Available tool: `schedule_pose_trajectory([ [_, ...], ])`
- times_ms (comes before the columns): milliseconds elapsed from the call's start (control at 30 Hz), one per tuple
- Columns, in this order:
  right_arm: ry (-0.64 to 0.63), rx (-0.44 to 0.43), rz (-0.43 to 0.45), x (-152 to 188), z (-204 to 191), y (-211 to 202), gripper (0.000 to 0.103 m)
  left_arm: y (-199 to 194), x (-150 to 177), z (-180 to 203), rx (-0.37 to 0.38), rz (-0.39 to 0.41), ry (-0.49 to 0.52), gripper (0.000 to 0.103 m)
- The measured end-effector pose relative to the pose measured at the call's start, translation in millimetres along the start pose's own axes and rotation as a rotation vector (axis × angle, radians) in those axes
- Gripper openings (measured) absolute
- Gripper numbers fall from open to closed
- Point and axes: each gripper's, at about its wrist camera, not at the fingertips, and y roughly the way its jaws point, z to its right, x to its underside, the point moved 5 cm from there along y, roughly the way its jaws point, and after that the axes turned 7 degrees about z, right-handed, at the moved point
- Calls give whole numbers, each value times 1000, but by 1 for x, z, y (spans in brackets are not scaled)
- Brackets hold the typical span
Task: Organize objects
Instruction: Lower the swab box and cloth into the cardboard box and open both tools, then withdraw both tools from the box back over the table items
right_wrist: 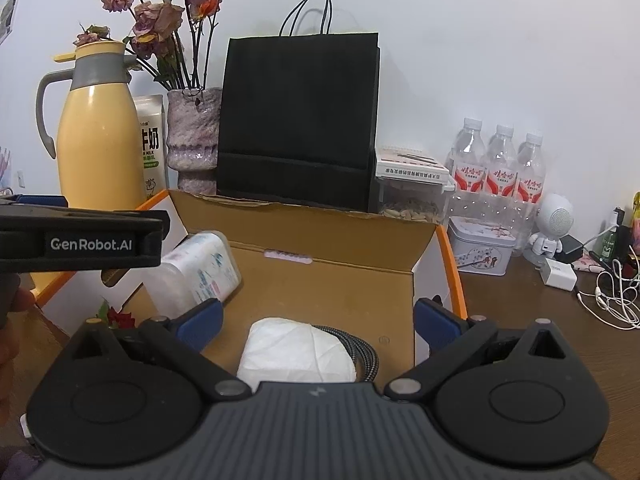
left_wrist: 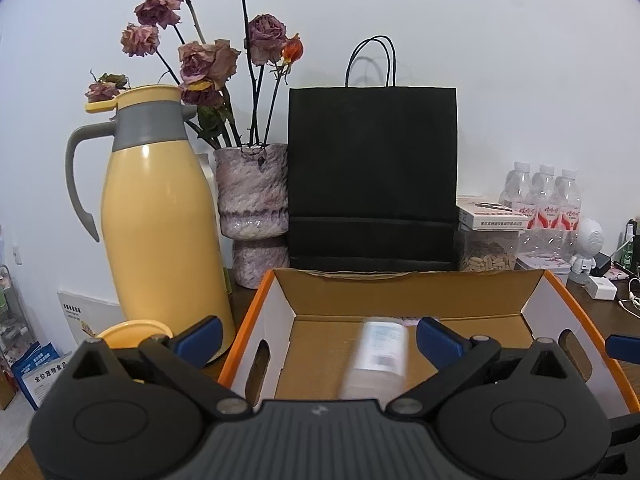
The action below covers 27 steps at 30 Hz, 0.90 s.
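1. Both claws stand spread wide and empty: the left claw (left_wrist: 318,340) and the right claw (right_wrist: 318,320) hover over the cardboard box (right_wrist: 304,232).
2. A blurred plastic bottle (left_wrist: 378,356) is inside the box near its left wall; a white folded packet (right_wrist: 296,350) lies at the front, a braided cable (right_wrist: 364,354) beside it.
3. Best to lift both claws clear before fetching more from the desk (right_wrist: 540,320).

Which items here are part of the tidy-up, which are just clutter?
In play: cardboard box, plastic bottle and white tissue pack inside it, both open claws.
Clutter: yellow thermos, flower vase, black paper bag, water bottles, white charger.
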Motion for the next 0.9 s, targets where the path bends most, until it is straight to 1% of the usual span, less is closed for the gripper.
schedule_pose_trajectory([
  [300,-23,-4,41,-8,-4,-24,103,-25,-6,-4,10,15,7,103],
  [500,-50,11,47,-6,-7,-45,103,-48,-5,-9,18,19,16,103],
  [633,-55,9,53,-2,-7,-61,103,-67,2,-14,24,16,21,103],
  [733,-54,1,56,3,-9,-75,103,-80,8,-17,37,3,25,103],
  [900,-60,-6,53,14,-13,-97,103,-102,22,-22,37,-17,40,103],
])
